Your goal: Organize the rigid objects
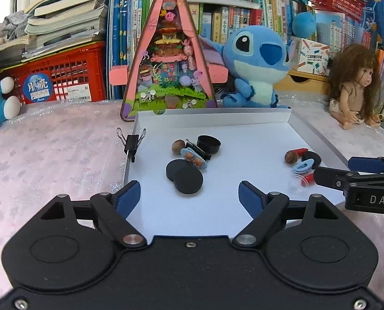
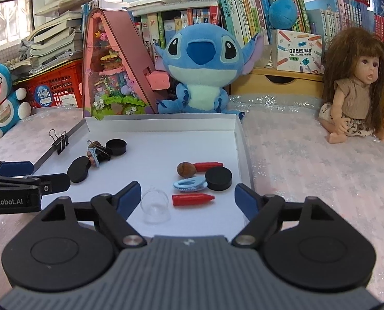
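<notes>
Your left gripper [image 1: 189,193] has its fingers spread wide, nothing between them, hovering over the near left part of the white tray [image 2: 163,125]. Your right gripper [image 2: 188,196] is the same: fingers apart, empty, over the near right part of the tray.

The tray sits on the counter [image 2: 308,170], and all the task items are inside it, in two groups.

Left group:
- two black discs [image 1: 184,175], overlapping, nearest your left fingers
- blue oval clip [image 1: 193,158] with brown dots, leaning on a black binder clip [image 1: 198,149]
- brown nut [image 1: 178,146] just beside them
- black round cap [image 1: 208,144] behind

Right group:
- clear plastic dome [image 2: 155,206], right in front of your right fingers
- red crayon-shaped piece [image 2: 192,199], lying flat next to the dome
- light blue ring clip [image 2: 190,184], touching a black puck [image 2: 218,178]
- second nut [image 2: 186,170], against another red piece [image 2: 208,165]

One more binder clip [image 1: 132,140] is clamped on the tray's left wall.

Behind the tray: blue plush [image 2: 201,69], pink triangular display [image 1: 167,59], and a doll [image 2: 357,90] off to the right.
</notes>
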### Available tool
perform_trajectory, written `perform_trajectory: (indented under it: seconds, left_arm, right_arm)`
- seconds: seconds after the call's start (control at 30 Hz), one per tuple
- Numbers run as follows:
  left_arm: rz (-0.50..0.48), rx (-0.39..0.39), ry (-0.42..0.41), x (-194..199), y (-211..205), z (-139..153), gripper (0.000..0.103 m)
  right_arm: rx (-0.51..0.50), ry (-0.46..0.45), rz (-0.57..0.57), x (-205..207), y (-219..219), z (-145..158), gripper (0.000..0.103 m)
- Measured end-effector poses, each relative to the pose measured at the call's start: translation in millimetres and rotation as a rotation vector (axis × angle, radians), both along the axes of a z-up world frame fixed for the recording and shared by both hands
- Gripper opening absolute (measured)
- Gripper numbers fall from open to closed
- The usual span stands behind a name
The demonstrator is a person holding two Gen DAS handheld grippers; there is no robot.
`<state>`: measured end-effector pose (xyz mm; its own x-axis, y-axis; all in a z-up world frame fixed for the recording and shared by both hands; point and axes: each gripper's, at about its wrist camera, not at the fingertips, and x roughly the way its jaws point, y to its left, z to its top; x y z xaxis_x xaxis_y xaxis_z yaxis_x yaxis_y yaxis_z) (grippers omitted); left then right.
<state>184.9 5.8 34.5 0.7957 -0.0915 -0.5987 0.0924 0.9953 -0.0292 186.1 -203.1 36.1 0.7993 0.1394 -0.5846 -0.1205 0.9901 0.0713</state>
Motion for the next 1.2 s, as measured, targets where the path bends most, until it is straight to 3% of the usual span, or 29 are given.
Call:
perform_trajectory:
  seconds: [0.53,0.9,1.2]
  left_arm:
    - [-0.034,-0.045,-0.01,-43.2,2.2,0.2,0.085]
    - [-0.045,-0.019,-0.029,-71.7,-0.2,-4.6,0.085]
    - [-0.027,0.005,0.024,-73.4,-2.0,-25.2,0.086]
  right_arm:
    - [0.013,-0.033,-0.03,-36.3,-7.2,1.2,0.09]
    - [-0.015,-0.032,-0.017,-58.6,-0.7,-5.4,0.092]
    - [-0.043,0.016,-0.022,-62.1,3.1,-20.3,0.093]
